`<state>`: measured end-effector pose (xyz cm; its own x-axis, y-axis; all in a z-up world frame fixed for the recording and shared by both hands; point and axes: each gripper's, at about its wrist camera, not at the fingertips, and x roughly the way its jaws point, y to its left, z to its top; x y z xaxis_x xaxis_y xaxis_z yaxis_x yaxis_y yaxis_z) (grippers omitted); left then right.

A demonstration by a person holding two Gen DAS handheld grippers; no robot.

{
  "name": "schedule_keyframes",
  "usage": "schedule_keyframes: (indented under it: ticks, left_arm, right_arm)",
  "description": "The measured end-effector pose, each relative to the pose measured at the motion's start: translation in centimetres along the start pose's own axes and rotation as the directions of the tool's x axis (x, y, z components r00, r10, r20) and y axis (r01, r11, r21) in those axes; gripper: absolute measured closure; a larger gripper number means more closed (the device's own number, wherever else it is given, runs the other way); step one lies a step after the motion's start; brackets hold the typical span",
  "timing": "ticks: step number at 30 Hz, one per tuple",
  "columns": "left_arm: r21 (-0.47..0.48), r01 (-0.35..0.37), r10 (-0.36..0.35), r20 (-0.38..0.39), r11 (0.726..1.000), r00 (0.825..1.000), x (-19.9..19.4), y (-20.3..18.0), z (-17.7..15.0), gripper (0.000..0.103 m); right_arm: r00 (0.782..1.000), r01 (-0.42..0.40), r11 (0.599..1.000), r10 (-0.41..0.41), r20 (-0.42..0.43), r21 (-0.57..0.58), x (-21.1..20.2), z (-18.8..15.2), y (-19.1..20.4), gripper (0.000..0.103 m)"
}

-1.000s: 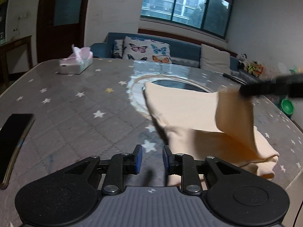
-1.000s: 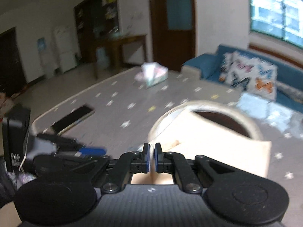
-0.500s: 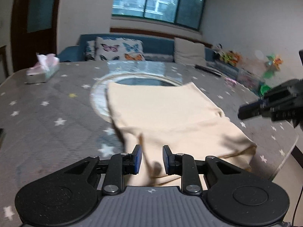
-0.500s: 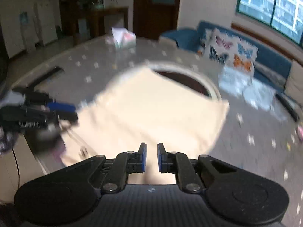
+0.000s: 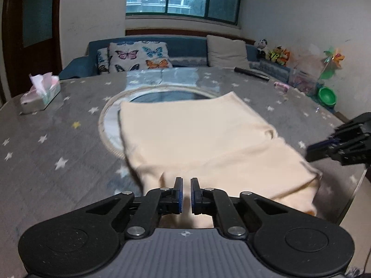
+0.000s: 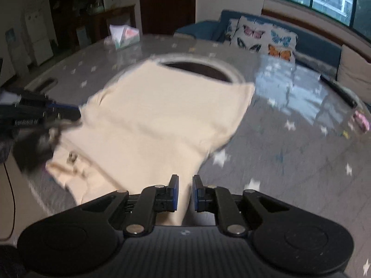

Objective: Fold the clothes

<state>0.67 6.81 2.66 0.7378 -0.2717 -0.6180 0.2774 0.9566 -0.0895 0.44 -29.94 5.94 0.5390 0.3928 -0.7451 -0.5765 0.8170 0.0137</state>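
A cream garment [image 5: 197,139] lies folded and flat on the grey star-patterned table [image 5: 58,162], partly over a round inset ring [image 5: 104,118]. My left gripper [image 5: 186,180] sits at the garment's near edge, its jaws closed to a thin gap with fabric in it. The right wrist view shows this left gripper [image 6: 76,113] at the garment's [image 6: 162,115] left corner. My right gripper [image 6: 185,178] stands slightly open over the near corner, nothing pinched. In the left wrist view the right gripper [image 5: 310,149] hovers just off the garment's right side.
A tissue box [image 5: 40,95] stands at the far left of the table. A black remote [image 5: 251,73] and a small pink item [image 5: 281,85] lie at the far right. A dark phone [image 6: 46,83] lies near the left edge. A blue sofa stands behind the table.
The right gripper laid its lifted flap down, let go and drew back to the right. The left gripper moved onto the garment's near edge and its jaws narrowed.
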Motion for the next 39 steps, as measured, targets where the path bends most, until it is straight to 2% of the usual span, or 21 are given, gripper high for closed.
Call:
schedule_keyframes:
  ticks: [4, 9, 15, 24, 25, 26, 28, 29, 33, 34, 35, 38, 39]
  left_arm:
    - [0.006, 0.004, -0.004, -0.018, 1.0, 1.0, 1.7, -0.3, 0.6, 0.096]
    - [0.023, -0.023, 0.024, -0.042, 0.999, 0.999, 3.2, 0.2, 0.3, 0.096]
    - [0.008, 0.001, -0.001, -0.004, 1.0, 1.0, 1.8, 0.8, 0.5, 0.095]
    - [0.069, -0.018, 0.019, -0.011, 0.997, 1.0, 1.7, 0.8, 0.2, 0.095]
    - [0.075, -0.024, 0.024, -0.008, 0.997, 1.0, 1.7, 0.8, 0.2, 0.091]
    - [0.081, -0.029, 0.03, -0.006, 0.996, 1.0, 1.6, 0.8, 0.1, 0.082]
    - [0.092, -0.04, 0.04, -0.002, 0.995, 0.999, 1.5, 0.9, 0.1, 0.071]
    - [0.098, -0.045, 0.045, 0.0, 0.994, 0.999, 1.4, 1.0, 0.1, 0.071]
    - [0.105, -0.046, 0.048, -0.015, 0.993, 0.999, 1.8, 1.2, -0.2, 0.073]
    - [0.106, -0.045, 0.047, -0.018, 0.993, 0.999, 2.0, 1.2, -0.3, 0.077]
    - [0.108, -0.044, 0.046, -0.018, 0.993, 0.999, 2.1, 1.2, -0.3, 0.085]
    - [0.11, -0.058, 0.058, 0.008, 0.992, 0.998, 1.7, 1.1, -0.1, 0.095]
    - [0.112, -0.062, 0.059, 0.022, 0.992, 0.998, 1.5, 1.0, 0.0, 0.095]
  right_arm:
    - [0.999, -0.022, 1.0, 0.022, 0.034, 0.007, 1.9, 1.8, -0.1, 0.092]
    - [1.0, -0.014, 1.0, 0.014, 0.023, 0.001, 4.2, 2.2, -0.2, 0.092]
    - [0.999, 0.0, 1.0, 0.001, 0.035, -0.024, 3.2, 2.5, 0.1, 0.092]
    - [0.994, -0.096, 0.991, 0.101, 0.049, -0.092, 4.2, 3.4, 3.4, 0.091]
    - [0.993, -0.102, 0.99, 0.108, 0.049, -0.101, 4.4, 3.5, 3.8, 0.089]
    - [0.992, -0.107, 0.988, 0.113, 0.049, -0.109, 4.5, 3.5, 4.1, 0.087]
    - [0.992, -0.109, 0.986, 0.115, 0.05, -0.123, 4.3, 3.6, 4.2, 0.086]
    - [0.992, -0.105, 0.986, 0.112, 0.051, -0.126, 4.2, 3.6, 4.1, 0.086]
    - [0.994, -0.096, 0.989, 0.102, 0.05, -0.112, 4.0, 3.4, 3.7, 0.086]
    - [0.994, -0.093, 0.99, 0.099, 0.049, -0.107, 3.9, 3.3, 3.6, 0.086]
    - [0.994, -0.091, 0.991, 0.096, 0.048, -0.103, 3.9, 3.2, 3.5, 0.086]
    - [0.995, -0.082, 0.992, 0.086, 0.042, -0.092, 4.0, 2.9, 3.1, 0.086]
    - [0.996, -0.081, 0.993, 0.084, 0.042, -0.088, 4.0, 2.9, 3.0, 0.086]
